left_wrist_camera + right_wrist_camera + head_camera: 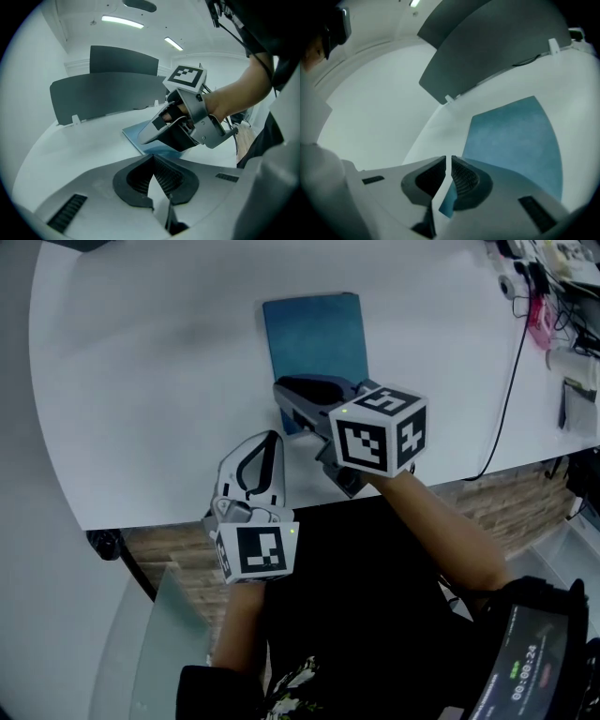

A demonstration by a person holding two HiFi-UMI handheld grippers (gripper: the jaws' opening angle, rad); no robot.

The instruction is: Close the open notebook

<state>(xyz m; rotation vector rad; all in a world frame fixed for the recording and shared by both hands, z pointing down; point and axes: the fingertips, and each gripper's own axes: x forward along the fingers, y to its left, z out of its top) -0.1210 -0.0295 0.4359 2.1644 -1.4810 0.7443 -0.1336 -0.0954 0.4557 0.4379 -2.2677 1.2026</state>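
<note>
The blue notebook (314, 334) lies flat and closed on the white table (141, 381); it also shows in the left gripper view (130, 134) and the right gripper view (515, 140). My right gripper (283, 390) hovers low over the notebook's near left corner, its jaws a thin slit apart with nothing between them (446, 159). From the left gripper view the right gripper (145, 136) points down at that corner. My left gripper (270, 439) is nearer the table's front edge, left of the notebook, off the book, its jaws (152, 158) closed tip to tip and empty.
Dark grey partition panels (108, 93) stand along the table's far side. A black cable (511, 381) and small clutter (539, 296) occupy the right end. The table's front edge (187, 521) runs just below the left gripper.
</note>
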